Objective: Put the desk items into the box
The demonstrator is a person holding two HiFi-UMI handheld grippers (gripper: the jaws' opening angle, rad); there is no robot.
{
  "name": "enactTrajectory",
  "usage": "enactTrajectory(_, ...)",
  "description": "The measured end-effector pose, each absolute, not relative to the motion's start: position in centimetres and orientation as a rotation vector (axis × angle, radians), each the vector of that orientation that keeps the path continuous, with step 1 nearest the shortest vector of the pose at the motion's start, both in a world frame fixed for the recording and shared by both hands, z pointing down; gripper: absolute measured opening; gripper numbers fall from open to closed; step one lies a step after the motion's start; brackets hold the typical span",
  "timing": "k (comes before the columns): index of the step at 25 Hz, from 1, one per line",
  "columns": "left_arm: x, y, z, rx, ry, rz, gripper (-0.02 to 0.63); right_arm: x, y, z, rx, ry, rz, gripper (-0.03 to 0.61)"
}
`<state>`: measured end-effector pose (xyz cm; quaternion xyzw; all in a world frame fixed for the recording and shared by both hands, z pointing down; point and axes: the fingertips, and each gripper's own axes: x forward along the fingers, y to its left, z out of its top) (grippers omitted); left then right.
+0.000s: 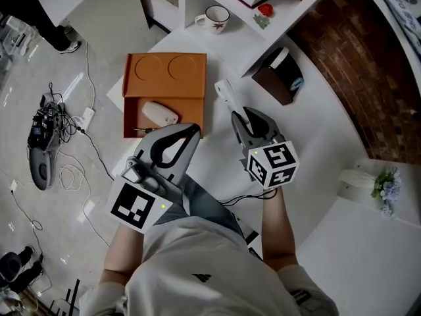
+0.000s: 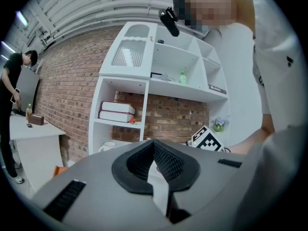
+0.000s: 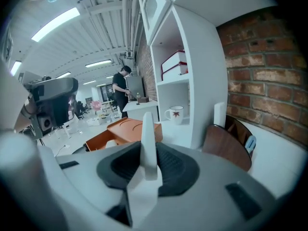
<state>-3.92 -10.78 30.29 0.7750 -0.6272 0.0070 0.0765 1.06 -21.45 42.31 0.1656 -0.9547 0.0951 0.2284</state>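
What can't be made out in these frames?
- Head view: the left gripper covers part of the box's near edge, so anything there is hidden.
- Right gripper view: the white piece in the right gripper is seen edge-on and its lower end is hidden in that gripper. What it is stays unclear.
- Head view: the brown holder's contents are too small to tell.

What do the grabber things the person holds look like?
The left hand-held gripper and right hand-held gripper are smooth grey shells with black ribbed pads inside. Each carries a white cube printed with black square markers and a tiny green light. A black cable hangs by the right one. The person wears a pale short-sleeved T-shirt.
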Motion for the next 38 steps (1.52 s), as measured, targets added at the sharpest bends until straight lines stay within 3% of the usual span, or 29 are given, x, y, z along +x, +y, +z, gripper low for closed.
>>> enactTrajectory(23, -11.1, -0.8, 29.4, 2.053, -2.212, -0.019, 0.012, -9.7, -11.9, 41.3, 0.053, -2.666, 0.134, 0.107)
enactTrajectory(38, -14.2, 2.7, 29.8, 1.926, -2.309, -0.036, 0.014, -12.3, -8.9, 46.7, -0.057, -2.502, 0.109, 0.107)
